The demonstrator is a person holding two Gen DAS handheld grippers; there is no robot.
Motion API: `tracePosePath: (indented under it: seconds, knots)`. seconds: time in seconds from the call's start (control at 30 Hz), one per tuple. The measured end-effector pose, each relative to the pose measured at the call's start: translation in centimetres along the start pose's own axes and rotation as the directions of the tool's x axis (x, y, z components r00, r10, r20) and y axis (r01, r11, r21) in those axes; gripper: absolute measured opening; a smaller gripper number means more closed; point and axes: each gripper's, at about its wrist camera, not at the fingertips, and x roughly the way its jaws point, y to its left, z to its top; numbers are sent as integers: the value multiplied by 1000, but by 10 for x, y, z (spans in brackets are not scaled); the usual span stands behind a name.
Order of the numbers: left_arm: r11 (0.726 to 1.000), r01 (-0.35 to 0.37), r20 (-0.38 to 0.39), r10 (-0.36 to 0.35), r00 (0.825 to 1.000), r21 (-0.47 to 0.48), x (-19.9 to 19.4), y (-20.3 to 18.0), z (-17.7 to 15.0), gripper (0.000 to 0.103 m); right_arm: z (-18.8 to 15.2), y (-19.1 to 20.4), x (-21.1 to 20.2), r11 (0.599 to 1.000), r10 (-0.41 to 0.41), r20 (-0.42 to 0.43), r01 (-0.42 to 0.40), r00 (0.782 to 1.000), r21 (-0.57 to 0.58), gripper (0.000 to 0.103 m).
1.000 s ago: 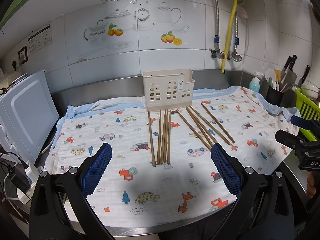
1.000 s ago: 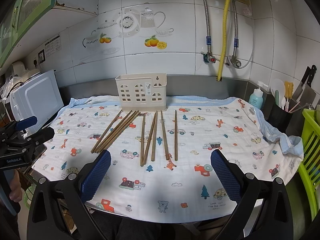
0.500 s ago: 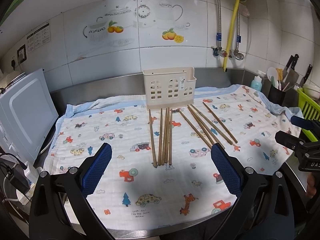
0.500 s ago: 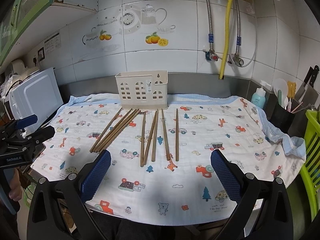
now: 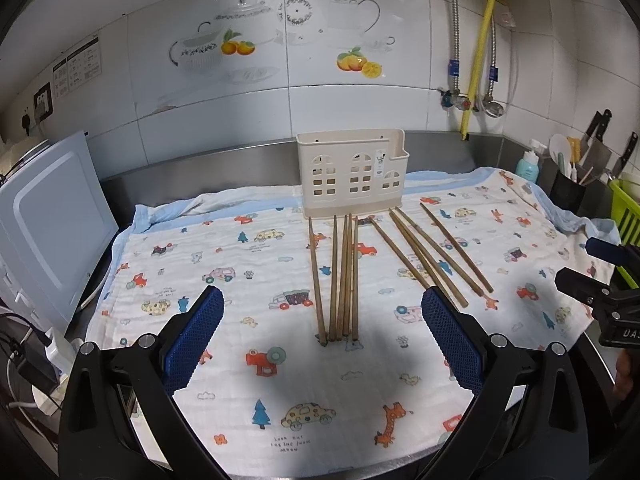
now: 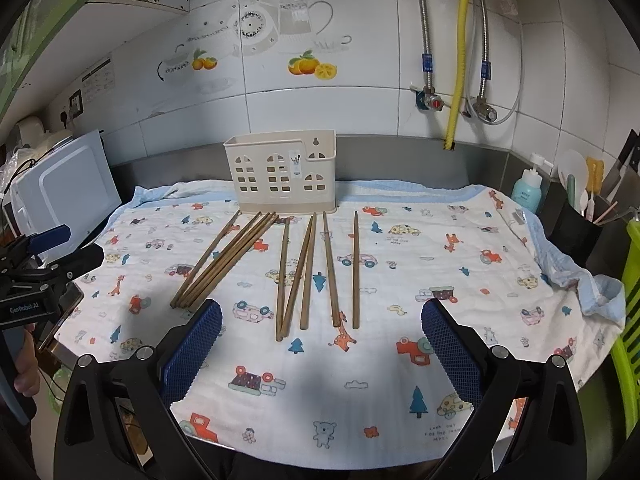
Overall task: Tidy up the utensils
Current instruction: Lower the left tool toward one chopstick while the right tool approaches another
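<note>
Right wrist view: ten chopsticks (image 6: pixel 306 272), long axes toward the holder (image 6: pixel 282 178). Right gripper (image 6: pixel 320 354) and left gripper (image 5: pixel 320 338) spread wide, empty.

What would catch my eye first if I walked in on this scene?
Probably the wooden chopsticks, lying in two loose bunches on a cartoon-printed cloth that covers the counter. Just behind them, against the steel backsplash, stands a cream plastic holder with house-shaped cutouts. Two blue-padded grippers, left and right, hover open in front.
</note>
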Motion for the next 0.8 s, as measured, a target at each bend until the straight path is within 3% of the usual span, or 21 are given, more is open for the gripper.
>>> tracePosePath:
  seconds: [0.8]
  knots:
    - [998,-30,-123,23,992,-54,76,21,-1,98,7,-14,75,1000,6,-102,-5,995,12,96]
